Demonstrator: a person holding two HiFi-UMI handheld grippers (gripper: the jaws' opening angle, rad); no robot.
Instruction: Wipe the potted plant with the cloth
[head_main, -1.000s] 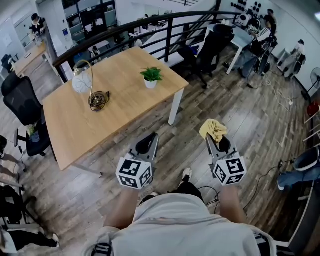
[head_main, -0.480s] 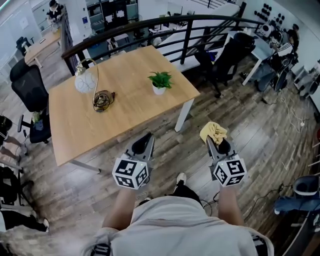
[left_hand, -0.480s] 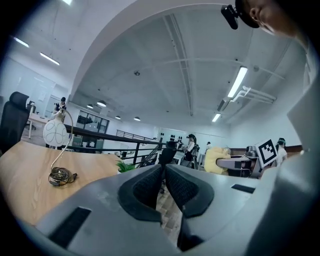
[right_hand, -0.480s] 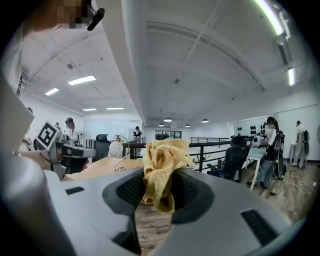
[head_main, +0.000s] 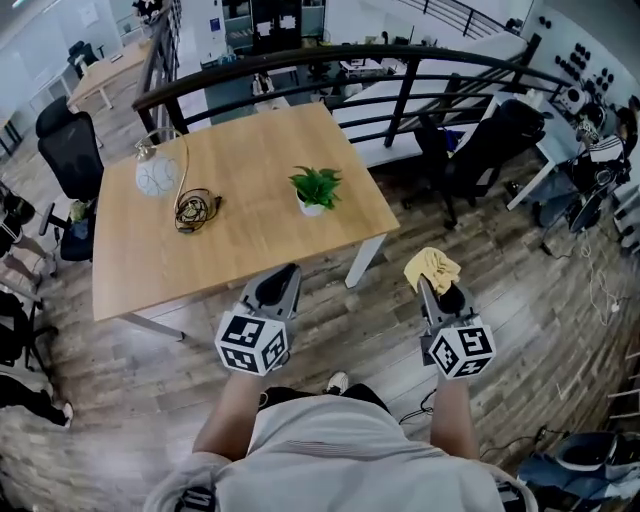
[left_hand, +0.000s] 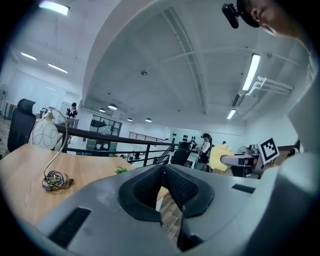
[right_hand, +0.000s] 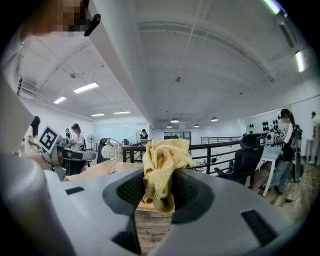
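Your right gripper (right_hand: 159, 196) clamps the crumpled yellow cloth (right_hand: 162, 162); your left gripper (left_hand: 163, 173) has jaws together, empty. The small green potted plant (head_main: 316, 188) stands on the light wooden table (head_main: 240, 245).

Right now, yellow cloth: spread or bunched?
Bunched. The yellow cloth is a crumpled wad pinched in the right gripper, folds sticking out above the jaws.

I see a wooden worktop (head_main: 240, 230) carrying a white globe lamp (head_main: 155, 176) just beside a coiled cable (head_main: 192, 209). A black railing (head_main: 350, 58) runs behind it, and a black office chair (head_main: 70, 150) stands at its left end.
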